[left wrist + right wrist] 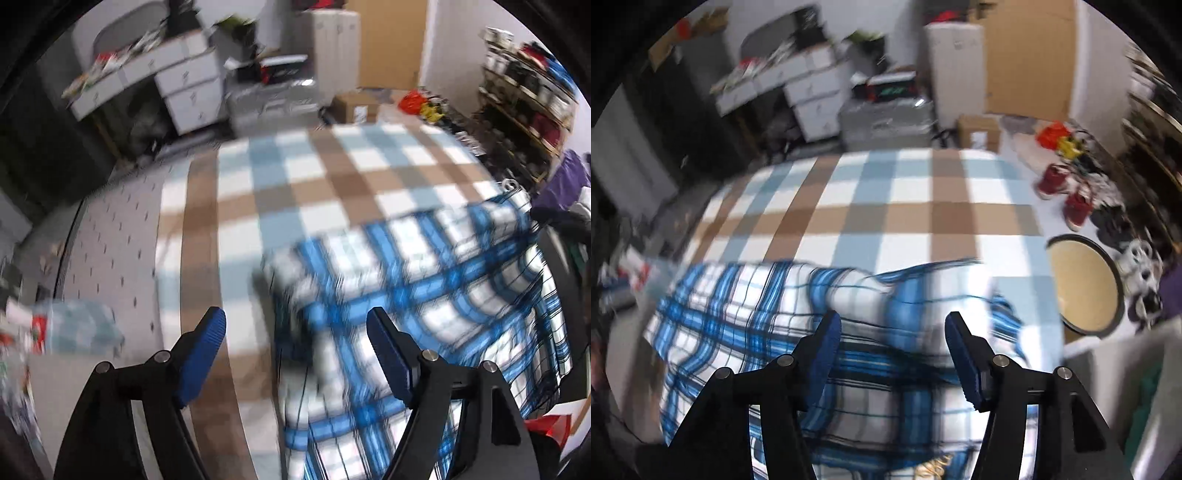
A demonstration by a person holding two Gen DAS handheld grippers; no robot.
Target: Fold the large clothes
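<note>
In the left wrist view, the left gripper is hanging with its blue-padded jaws standing wide apart and nothing between them. It is pointing steeply down over the blue, white and black plaid cotton garment, which is lying folded on the checked blue, brown and white bedspread. The garment's left edge is sitting just below the gap between the jaws. To do this step well, I judge the gripper should be taking that edge squarely, so the next fold is landing even rather than skewed.

In the right wrist view, the right gripper is also pointing steeply down with its jaws parted and empty, over the rumpled middle of the same plaid garment. A round tan tray with a dark rim is lying just off the bedspread's right side. Both views are blurred, so finer creases are not readable.
</note>
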